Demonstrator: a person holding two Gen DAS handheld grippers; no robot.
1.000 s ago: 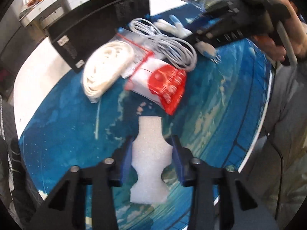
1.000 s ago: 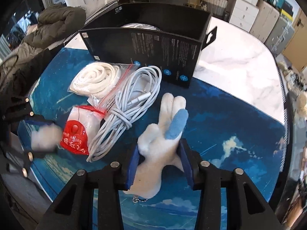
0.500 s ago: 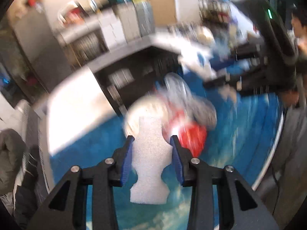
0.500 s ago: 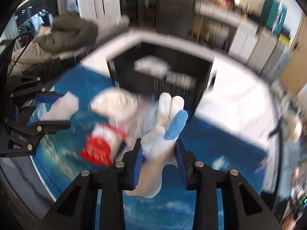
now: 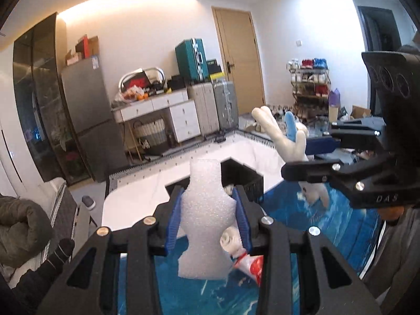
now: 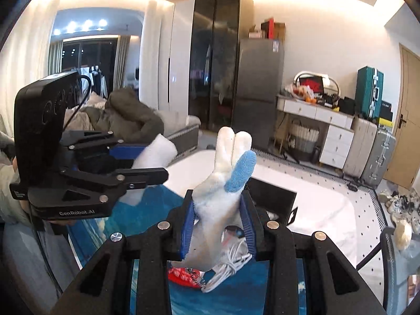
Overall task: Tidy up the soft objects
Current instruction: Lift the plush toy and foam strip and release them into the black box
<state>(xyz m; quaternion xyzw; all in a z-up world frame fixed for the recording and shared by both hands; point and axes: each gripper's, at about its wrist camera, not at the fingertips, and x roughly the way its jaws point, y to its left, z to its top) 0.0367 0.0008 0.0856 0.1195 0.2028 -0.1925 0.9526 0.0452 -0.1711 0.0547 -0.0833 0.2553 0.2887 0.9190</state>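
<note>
I see a brightly lit room in both views, sharp with no motion blur. Warm strip light glows along the ceiling edge, and cooler daylight falls from the upper right. Spotlights flare white in the far alcove. The fisheye bends walls and doors at the edges, and the corners go black. The fridge shows dull reflections.

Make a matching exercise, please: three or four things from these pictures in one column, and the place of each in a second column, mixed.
Things:
1. foam piece
2. plush toy
3. cable
4. black box

Places:
a. lying on the blue mat
b. in the right gripper
c. standing on the table beyond the mat
d. in the left gripper

Pairs: 1-d, 2-b, 3-a, 4-c
</note>
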